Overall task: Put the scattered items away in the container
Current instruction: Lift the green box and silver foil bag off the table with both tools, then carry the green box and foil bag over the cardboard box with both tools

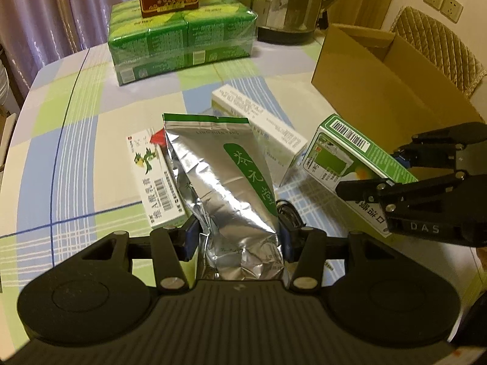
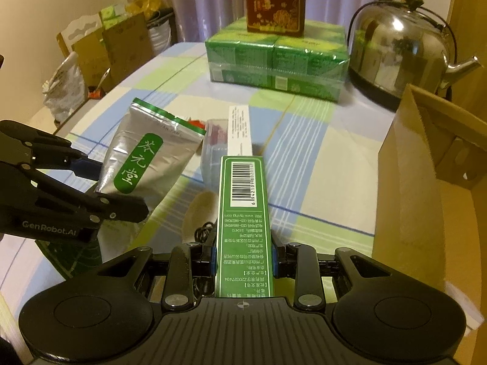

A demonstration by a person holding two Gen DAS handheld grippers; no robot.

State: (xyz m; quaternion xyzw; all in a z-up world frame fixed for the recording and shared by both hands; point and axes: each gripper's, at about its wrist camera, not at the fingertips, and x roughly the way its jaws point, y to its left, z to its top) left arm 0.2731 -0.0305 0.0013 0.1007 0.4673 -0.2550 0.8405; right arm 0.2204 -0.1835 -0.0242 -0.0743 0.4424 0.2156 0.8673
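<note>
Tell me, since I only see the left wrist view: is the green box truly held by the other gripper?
Observer: Yes; the right gripper is closed on both long sides of the green box.
Operator: Anything hiding behind the silver pouch?
Observer: A clear plastic case with something red inside, beside the long white box.
Operator: And past the table, far left?
Observer: There, paper bags and cartons stand by the wall.
</note>
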